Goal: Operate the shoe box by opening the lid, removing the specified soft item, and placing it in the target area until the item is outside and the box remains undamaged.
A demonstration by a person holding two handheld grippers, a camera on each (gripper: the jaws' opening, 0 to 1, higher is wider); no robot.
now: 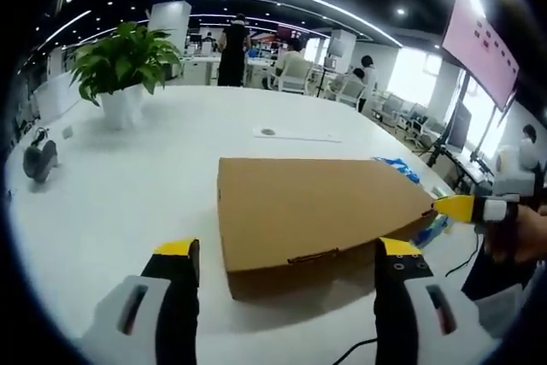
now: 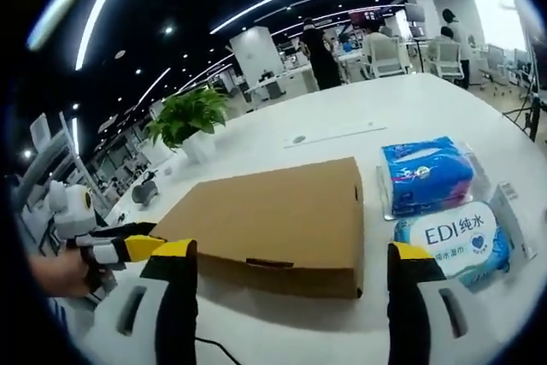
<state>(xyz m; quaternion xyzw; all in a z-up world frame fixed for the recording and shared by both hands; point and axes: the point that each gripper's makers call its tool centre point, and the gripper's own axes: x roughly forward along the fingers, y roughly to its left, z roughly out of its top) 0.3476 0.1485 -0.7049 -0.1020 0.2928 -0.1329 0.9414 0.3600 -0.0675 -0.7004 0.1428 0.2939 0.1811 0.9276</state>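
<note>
Two grippers flanked a closed cardboard shoe box (image 1: 316,220) at mid-frame on a white table (image 1: 128,203), lid down. Seen in the left gripper view: left gripper (image 1: 289,264) spread wide, holding nothing, jaws rising from the lower edge either side of the box's front wall; right gripper (image 1: 457,207) entering from the right edge, tip at the box's corner. In the right gripper view, right gripper (image 2: 289,264) likewise agape and unladen. Lay right of the box: blue tissue pack (image 2: 426,175) and wet wipes pack (image 2: 453,241). Stood upper left: potted plant (image 1: 124,70).
</note>
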